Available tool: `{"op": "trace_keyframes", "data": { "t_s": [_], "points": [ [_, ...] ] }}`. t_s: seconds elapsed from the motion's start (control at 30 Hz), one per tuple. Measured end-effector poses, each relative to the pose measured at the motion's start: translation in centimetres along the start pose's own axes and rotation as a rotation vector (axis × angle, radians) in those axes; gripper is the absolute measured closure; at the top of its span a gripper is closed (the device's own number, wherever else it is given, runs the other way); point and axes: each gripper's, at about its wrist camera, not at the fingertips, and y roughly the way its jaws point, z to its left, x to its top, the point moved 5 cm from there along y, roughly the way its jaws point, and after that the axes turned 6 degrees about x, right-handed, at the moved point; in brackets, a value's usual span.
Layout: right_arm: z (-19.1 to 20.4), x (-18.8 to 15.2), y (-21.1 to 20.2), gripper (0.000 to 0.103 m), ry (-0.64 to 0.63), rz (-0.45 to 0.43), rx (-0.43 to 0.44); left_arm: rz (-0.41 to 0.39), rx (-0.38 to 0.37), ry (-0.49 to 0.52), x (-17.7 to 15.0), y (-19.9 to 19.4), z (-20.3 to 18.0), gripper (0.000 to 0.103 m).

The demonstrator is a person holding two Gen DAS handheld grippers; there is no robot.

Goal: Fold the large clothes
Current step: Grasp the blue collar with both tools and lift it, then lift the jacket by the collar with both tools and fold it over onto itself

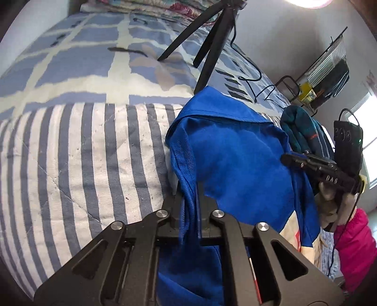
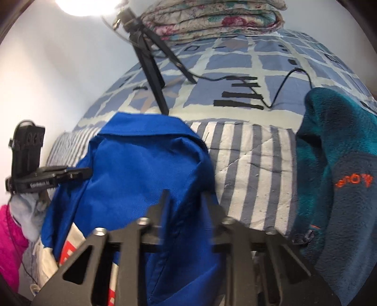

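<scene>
A bright blue garment (image 1: 235,160) with a collar and a white and red lower part hangs lifted over the striped bed cover (image 1: 82,164). My left gripper (image 1: 188,188) is shut on its left edge. My right gripper (image 2: 186,200) is shut on the garment's (image 2: 146,169) right side; fabric fills the space between its fingers. In the left wrist view the right gripper (image 1: 289,160) pokes at the garment's right side. In the right wrist view the left gripper (image 2: 82,174) holds the left side. The fingertips are hidden by cloth.
A black tripod (image 1: 212,42) stands on the blue checked bedding (image 1: 70,58), with a black cable (image 2: 271,80) trailing from it. A teal fleece (image 2: 341,176) lies to the right. Folded floral quilts (image 2: 212,21) sit at the bed's far end. A pink garment (image 1: 353,247) is at the near right.
</scene>
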Motion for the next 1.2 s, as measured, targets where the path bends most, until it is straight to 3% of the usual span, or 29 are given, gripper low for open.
{"op": "trace_keyframes", "data": {
  "t_s": [0.13,0.17,0.2,0.23,0.33,0.4,0.43,0.47,0.5,0.57,0.6,0.63,0.67,0.73,0.97,1.2],
  "points": [
    [0.3,0.4,-1.2,0.090,-0.017,-0.021,0.009,-0.019,0.031,0.025,0.1,-0.6,-0.5,0.100],
    [0.1,0.4,-1.3,0.085,-0.005,-0.009,0.005,-0.024,0.039,0.028,0.2,-0.7,-0.4,0.100],
    [-0.3,0.6,-1.3,0.069,0.014,0.003,-0.013,-0.029,0.041,0.028,0.2,-0.8,-0.4,0.100],
    [-0.7,0.8,-1.4,0.063,0.026,-0.001,-0.032,-0.033,0.038,0.024,0.2,-0.9,-0.3,0.100],
    [-1.0,1.4,-1.0,0.062,0.018,0.008,-0.047,-0.034,0.026,0.015,0.1,-0.7,0.0,0.100],
    [-1.1,1.4,0.2,0.062,0.005,0.041,-0.056,-0.012,0.042,0.003,0.1,-0.3,0.4,0.089],
    [-1.1,1.4,1.0,0.062,0.000,0.057,-0.063,0.012,0.043,-0.013,0.2,0.0,0.7,0.058],
    [-1.2,1.3,1.6,0.062,0.001,0.069,-0.069,0.025,0.032,-0.031,0.4,0.4,0.8,0.047],
    [-1.3,1.3,2.0,0.062,0.005,0.068,-0.072,0.018,0.012,-0.041,0.5,0.3,0.7,0.045],
    [-1.2,1.2,2.3,0.062,0.011,0.048,-0.059,0.014,0.038,0.008,0.7,0.7,0.0,0.049],
    [-1.2,1.3,2.3,0.069,0.017,0.037,-0.053,0.011,0.057,0.040,0.7,0.8,-0.5,0.058],
    [-1.1,1.3,2.2,0.083,0.018,0.032,-0.047,0.021,0.059,0.079,0.6,1.1,-1.2,0.085],
    [-0.9,1.2,2.1,0.088,0.014,0.031,-0.037,0.026,0.058,0.099,0.5,1.2,-1.9,0.092],
    [-0.2,1.2,1.5,0.094,-0.009,0.009,-0.046,-0.006,0.089,0.108,0.6,0.6,-2.5,0.096],
    [3.0,1.6,-3.8,0.097,-0.018,-0.121,-0.026,-0.128,0.069,0.073,0.4,-5.0,-3.9,0.098],
    [8.5,-0.3,-11.9,0.100,-0.065,-0.220,0.003,-0.225,0.086,0.105,-3.2,-13.5,-7.6,0.100]
  ]
}}
